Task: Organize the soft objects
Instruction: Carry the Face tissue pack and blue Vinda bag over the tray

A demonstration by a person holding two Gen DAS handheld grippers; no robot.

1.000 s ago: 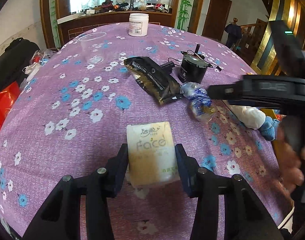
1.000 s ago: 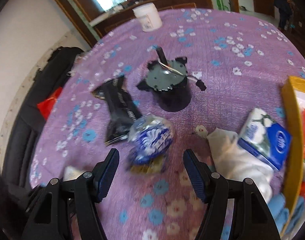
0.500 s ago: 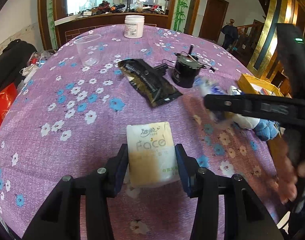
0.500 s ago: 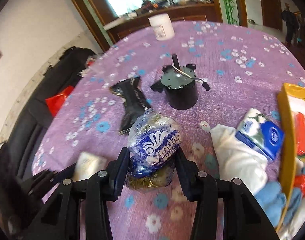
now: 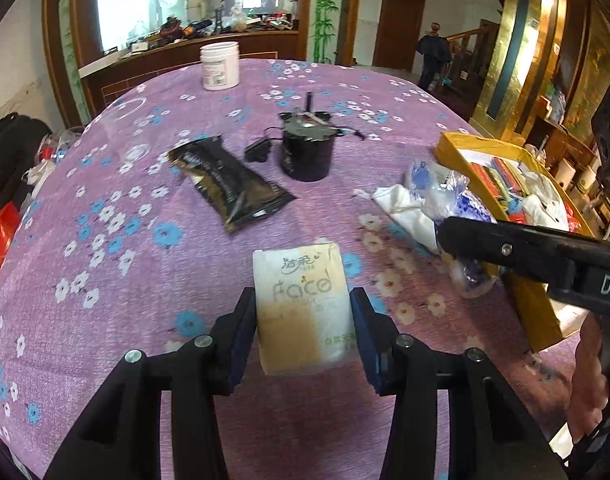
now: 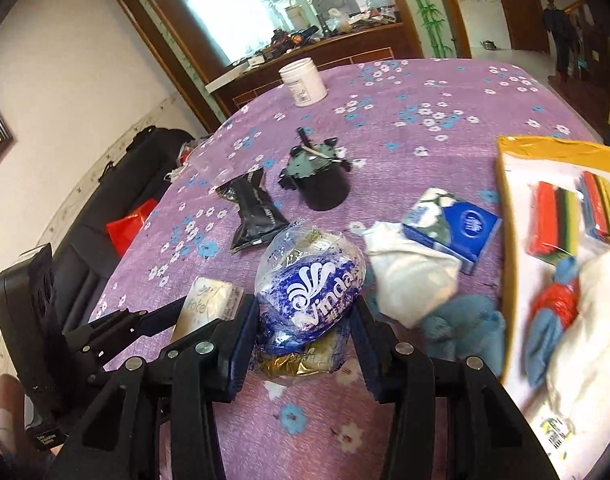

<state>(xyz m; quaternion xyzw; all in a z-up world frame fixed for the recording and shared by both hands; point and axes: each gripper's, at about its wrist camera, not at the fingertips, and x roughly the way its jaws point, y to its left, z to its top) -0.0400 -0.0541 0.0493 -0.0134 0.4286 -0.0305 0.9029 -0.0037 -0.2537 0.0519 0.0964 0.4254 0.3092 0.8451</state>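
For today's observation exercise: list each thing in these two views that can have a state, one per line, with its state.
left gripper: shut on the Face tissue pack
right gripper: just closed on the Vinda bag
white jar: upright, lid on
yellow box: open, holding sponges and cloths
clear cup: upright, looks empty
black pouch: lying flat

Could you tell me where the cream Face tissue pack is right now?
Left wrist view, centre: the Face tissue pack sits clamped in the left gripper, above the purple tablecloth.
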